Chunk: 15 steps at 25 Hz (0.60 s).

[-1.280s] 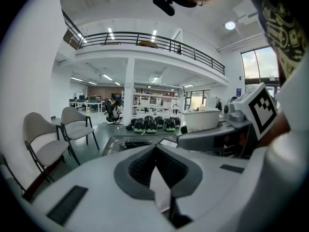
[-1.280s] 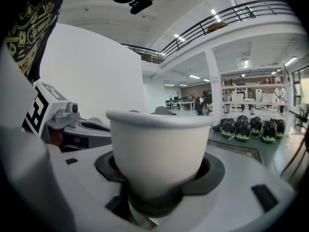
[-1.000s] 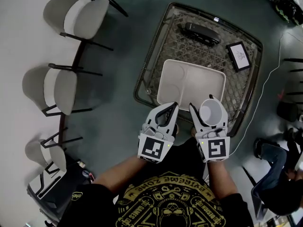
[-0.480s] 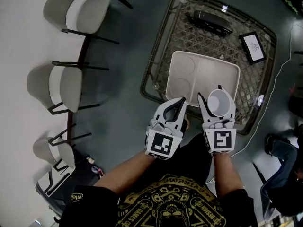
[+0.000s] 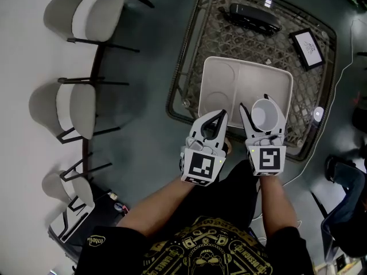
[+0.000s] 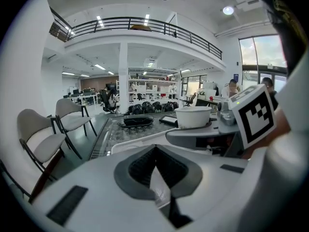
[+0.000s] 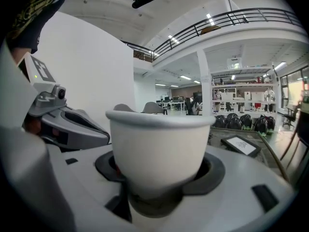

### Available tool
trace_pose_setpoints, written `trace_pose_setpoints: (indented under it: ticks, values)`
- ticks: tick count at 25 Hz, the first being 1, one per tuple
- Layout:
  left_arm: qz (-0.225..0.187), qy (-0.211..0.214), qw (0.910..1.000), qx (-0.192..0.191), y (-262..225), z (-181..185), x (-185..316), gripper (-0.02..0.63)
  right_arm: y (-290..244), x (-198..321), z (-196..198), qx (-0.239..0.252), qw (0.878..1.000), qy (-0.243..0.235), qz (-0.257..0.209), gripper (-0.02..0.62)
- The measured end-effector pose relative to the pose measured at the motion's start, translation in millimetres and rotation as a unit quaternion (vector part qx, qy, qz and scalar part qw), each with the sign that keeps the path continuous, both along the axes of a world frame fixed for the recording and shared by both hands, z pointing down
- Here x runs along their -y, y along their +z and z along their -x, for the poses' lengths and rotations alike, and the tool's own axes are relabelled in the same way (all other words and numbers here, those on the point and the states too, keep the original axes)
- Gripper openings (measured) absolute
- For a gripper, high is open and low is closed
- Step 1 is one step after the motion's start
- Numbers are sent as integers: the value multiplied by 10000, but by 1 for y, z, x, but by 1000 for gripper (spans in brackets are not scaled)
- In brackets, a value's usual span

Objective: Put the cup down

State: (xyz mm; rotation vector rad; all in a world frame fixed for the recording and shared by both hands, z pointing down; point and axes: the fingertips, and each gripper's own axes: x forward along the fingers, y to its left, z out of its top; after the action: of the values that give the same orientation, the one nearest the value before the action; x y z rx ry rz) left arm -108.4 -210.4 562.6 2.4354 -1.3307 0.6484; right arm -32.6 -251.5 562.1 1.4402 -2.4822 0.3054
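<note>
A white paper cup [image 5: 265,114] stands upright between the jaws of my right gripper [image 5: 261,106], which is shut on its lower part. In the right gripper view the cup [image 7: 159,146] fills the middle, its base seated between the dark pads. The cup hangs over the near right part of a cream divided tray [image 5: 226,79] that lies on a wicker-and-glass table [image 5: 195,56]. Just left of the cup, my left gripper [image 5: 218,114] is shut with nothing in it, its tips at the tray's near edge. The left gripper view shows its own jaws [image 6: 155,151] meeting, and the cup [image 6: 193,116] to its right.
On the table's far side lie a black elongated device [image 5: 255,17] and a framed card [image 5: 308,47]. A small round thing [image 5: 317,114] sits at the table's right edge. Grey chairs [image 5: 86,13] line the wall on the left. A white cable [image 5: 338,90] runs across the floor at right.
Both grippers have moved a little forward together, so the cup now hangs further over the tray's near right part. The grip on the cup is unchanged.
</note>
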Motion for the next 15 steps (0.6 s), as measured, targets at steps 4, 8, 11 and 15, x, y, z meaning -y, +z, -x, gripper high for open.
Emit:
trace_pose_setpoints:
  ticks: [4,8,11,15]
  values:
    - [103,0,9999,131,18,2,3,-4,28,7,-4,-85,9997,98,192,276]
    - [164,5,9996,239,30,5,6,-4,49,10,-4,-62,9997,99,216,276]
    - [186,13,9994,304,38,7,9,-4,61,13,-2,-126,9995,57,281,276]
    - [226,15,9992,335,47,7,13,-3,67,16,1,-178,9991,-20,377,276]
